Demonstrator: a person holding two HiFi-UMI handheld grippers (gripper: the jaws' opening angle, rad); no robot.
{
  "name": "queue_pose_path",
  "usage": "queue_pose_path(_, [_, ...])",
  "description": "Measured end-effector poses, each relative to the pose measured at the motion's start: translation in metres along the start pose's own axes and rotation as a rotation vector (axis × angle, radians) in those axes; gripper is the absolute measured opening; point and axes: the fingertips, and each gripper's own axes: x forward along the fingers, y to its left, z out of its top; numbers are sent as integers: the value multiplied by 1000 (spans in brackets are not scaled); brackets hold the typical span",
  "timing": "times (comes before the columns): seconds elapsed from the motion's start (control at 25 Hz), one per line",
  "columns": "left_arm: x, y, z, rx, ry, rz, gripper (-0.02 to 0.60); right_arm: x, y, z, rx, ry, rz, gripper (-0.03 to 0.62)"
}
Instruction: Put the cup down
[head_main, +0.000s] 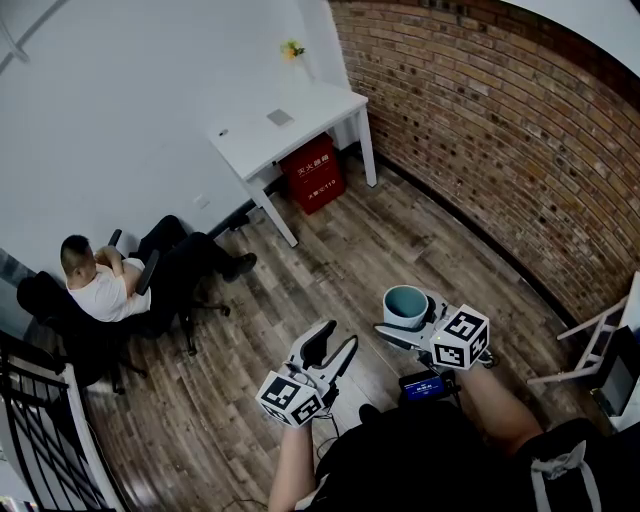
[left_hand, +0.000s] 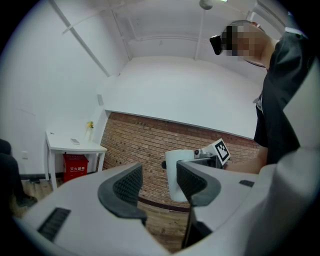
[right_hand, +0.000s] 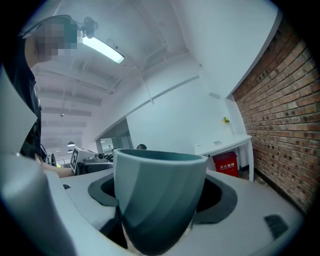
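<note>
cup (right_hand: 160, 195): smooth, matt teal | floor (head_main: 330, 270): grained wood planks | wall (head_main: 480, 120): rough red brick | table (head_main: 290, 125): smooth white | left gripper (left_hand: 157, 180): smooth white plastic, ribbed dark pads (left_hand: 125, 186)

The cup (right_hand: 160, 195) sits between the right tongs (head_main: 408, 320), left tongs (head_main: 338, 338) beside them, table (head_main: 290, 120) well ahead.

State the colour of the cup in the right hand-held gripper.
Pale teal round cup; clearest in the right gripper view.

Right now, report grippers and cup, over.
Right gripper shut on cup, upright, held in the air. Left gripper open, empty. Table well ahead, not yet reached.
</note>
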Motion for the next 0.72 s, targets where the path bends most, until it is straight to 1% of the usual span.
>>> queue_pose_path(0.44, [8,-4,1,9,5,0,219,-6,-7,1,12,-4,1,405])
queue_pose_path(0.72, [27,0,-2,6,21,12,219,-14,-28,3,23,-16,-7,405])
